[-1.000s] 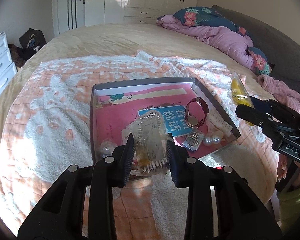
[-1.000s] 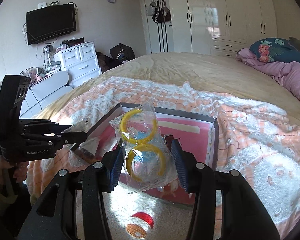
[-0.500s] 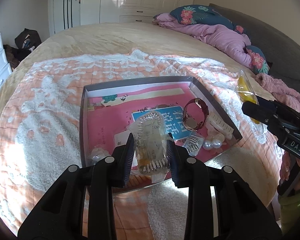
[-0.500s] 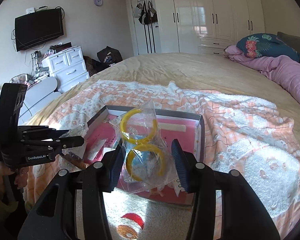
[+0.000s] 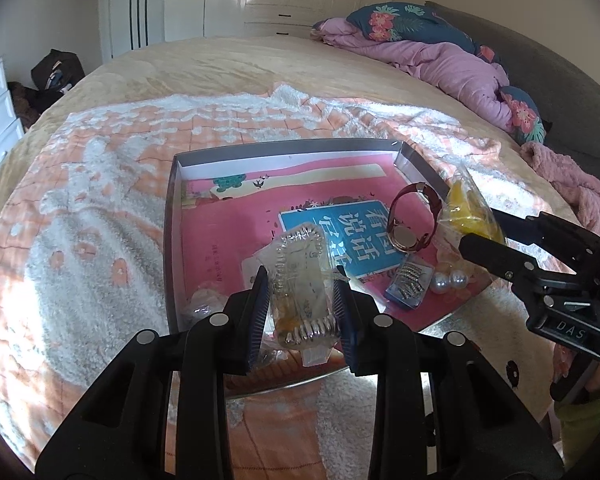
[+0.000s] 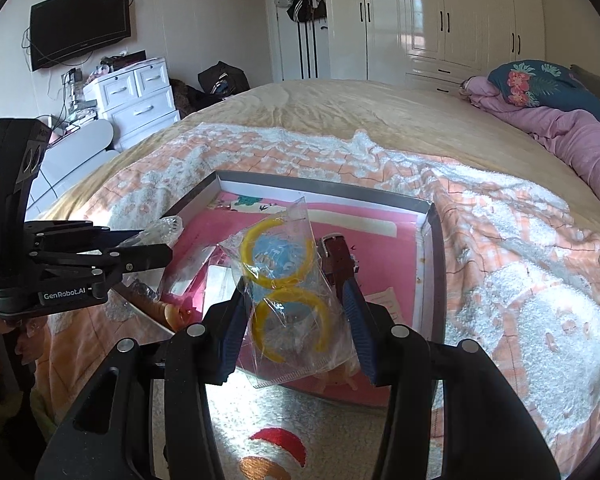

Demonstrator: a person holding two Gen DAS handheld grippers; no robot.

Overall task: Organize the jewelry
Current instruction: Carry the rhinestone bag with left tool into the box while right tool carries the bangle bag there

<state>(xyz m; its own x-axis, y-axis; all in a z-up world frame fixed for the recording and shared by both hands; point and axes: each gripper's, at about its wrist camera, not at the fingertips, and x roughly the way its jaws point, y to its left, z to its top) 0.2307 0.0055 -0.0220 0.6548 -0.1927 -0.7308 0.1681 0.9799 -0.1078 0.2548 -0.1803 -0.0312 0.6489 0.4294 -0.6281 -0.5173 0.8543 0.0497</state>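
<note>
From the left wrist camera, the left gripper [image 5: 301,300] has its ribbed blue fingers [image 5: 259,312] clamped on a clear crinkled plastic packet [image 5: 300,280] holding a chain of silvery beads; the packet's lower end is hidden behind the fingers. It hangs over the near edge of a shallow grey cardboard box [image 5: 172,216] lined in glossy pink, which sits on a fluffy orange-and-white blanket [image 5: 80,220]. Near the box's right edge stand a round watch [image 5: 414,216] with a dark red strap, two pearls [image 5: 448,281] and a small card of silvery clips [image 5: 408,284].

From the right wrist camera, the right gripper [image 6: 296,320] pinches a clear bag [image 6: 288,292] with two yellow plastic rings over the box's [image 6: 430,264] near edge. The blue contents behind the rings are hard to make out.
</note>
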